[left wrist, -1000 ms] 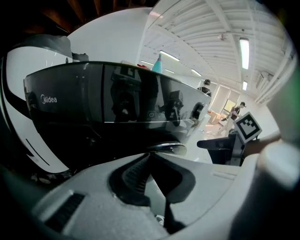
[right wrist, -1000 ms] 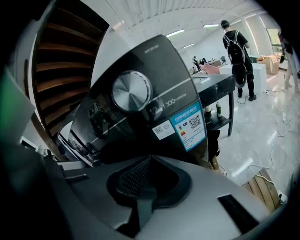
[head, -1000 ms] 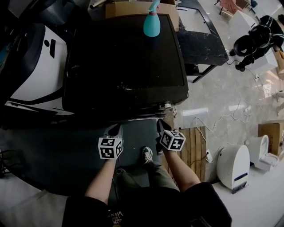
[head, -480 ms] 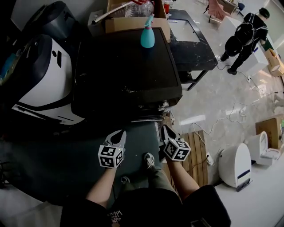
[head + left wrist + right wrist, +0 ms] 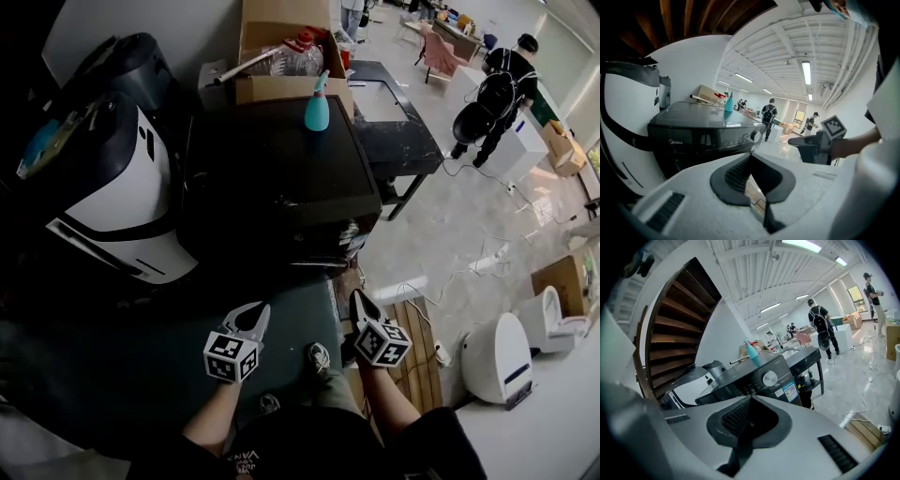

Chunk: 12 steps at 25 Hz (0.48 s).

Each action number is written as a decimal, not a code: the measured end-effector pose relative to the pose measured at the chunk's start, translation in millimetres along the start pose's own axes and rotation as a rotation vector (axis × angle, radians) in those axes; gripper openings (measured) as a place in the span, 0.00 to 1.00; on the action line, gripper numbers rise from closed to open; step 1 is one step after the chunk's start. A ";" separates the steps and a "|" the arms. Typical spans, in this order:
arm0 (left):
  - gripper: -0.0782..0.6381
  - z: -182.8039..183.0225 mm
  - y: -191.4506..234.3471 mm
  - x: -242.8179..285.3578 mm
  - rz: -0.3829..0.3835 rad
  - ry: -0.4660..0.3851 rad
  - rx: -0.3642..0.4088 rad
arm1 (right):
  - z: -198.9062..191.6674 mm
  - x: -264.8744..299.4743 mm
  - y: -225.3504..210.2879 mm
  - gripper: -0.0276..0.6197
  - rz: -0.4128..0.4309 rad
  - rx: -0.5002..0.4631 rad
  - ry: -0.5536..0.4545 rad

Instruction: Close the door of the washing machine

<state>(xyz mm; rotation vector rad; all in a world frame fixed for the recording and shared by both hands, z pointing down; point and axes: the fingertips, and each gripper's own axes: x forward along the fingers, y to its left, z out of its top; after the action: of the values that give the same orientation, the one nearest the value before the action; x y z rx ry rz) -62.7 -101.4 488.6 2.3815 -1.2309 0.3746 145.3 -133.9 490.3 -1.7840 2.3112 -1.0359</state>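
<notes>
Overhead, I am holding the left gripper (image 5: pixel 253 315) and right gripper (image 5: pixel 359 305) off the washing machine's (image 5: pixel 281 178) front edge. No door is jutting over the dark mat (image 5: pixel 141 347), so closing seems done.

Looking along the left jaws, they are pressing together on nothing, and the control panel (image 5: pixel 717 138) is hiding the door below.

Along the right, likewise shut and empty; pale floor (image 5: pixel 862 380) is stretching behind.

Around me the long strip lights (image 5: pixel 806 72) are shining under a white ribbed ceiling (image 5: pixel 787 40), the pale glossy floor (image 5: pixel 459 225) is reflecting them, and a dark table (image 5: pixel 405 141) is standing near a wooden pallet (image 5: pixel 422 319).
</notes>
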 end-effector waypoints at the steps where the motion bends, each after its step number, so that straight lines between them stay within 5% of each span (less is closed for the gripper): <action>1: 0.12 -0.9 -1.7 -9.7 -0.004 -0.004 0.003 | -0.1 -8.4 5.6 0.04 0.000 -0.002 -0.009; 12: 0.12 -10.1 -12.9 -109.9 0.008 -0.047 0.061 | -10.3 -99.1 63.2 0.04 0.002 -0.094 -0.100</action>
<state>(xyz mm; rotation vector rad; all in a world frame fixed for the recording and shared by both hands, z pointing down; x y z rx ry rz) -115.1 -12.4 447.6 2.4501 -1.2673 0.3658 120.9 -35.3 430.3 -1.8206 2.3379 -0.8302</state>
